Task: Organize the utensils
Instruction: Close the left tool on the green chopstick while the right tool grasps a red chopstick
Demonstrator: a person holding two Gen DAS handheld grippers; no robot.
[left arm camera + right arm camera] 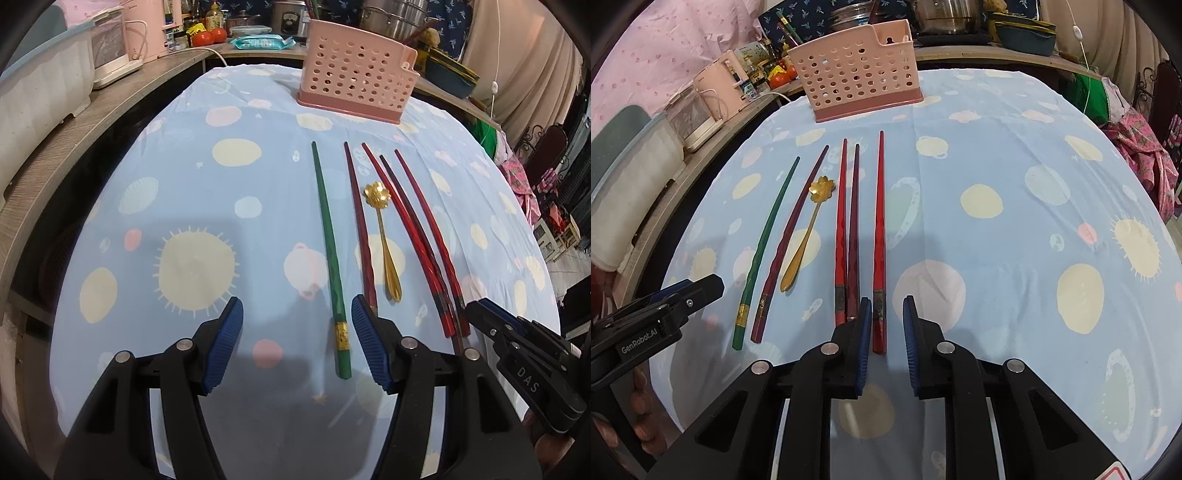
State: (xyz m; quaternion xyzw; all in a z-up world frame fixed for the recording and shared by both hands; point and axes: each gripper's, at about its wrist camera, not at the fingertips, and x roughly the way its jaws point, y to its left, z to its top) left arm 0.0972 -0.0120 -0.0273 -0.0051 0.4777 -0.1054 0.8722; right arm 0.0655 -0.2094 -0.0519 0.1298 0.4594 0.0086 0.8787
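Several chopsticks and a gold flower-bowled spoon (384, 236) lie side by side on the blue patterned tablecloth (221, 206). My left gripper (297, 332) is open low over the cloth, and the thick end of the green chopstick (325, 229) lies between its fingers, nearer the right pad. My right gripper (886, 325) has a narrow gap. The thick end of the rightmost red chopstick (879, 229) sits in that gap by the left pad, with space at the right pad. A pink perforated utensil holder (860, 77) stands at the table's far side.
A dark red chopstick (790, 240) and a red and dark pair (847, 229) lie between the two grippers. A wooden counter (110, 110) along the left holds a pink kettle, containers, tomatoes and pots. Clothes and a chair are past the table's right edge.
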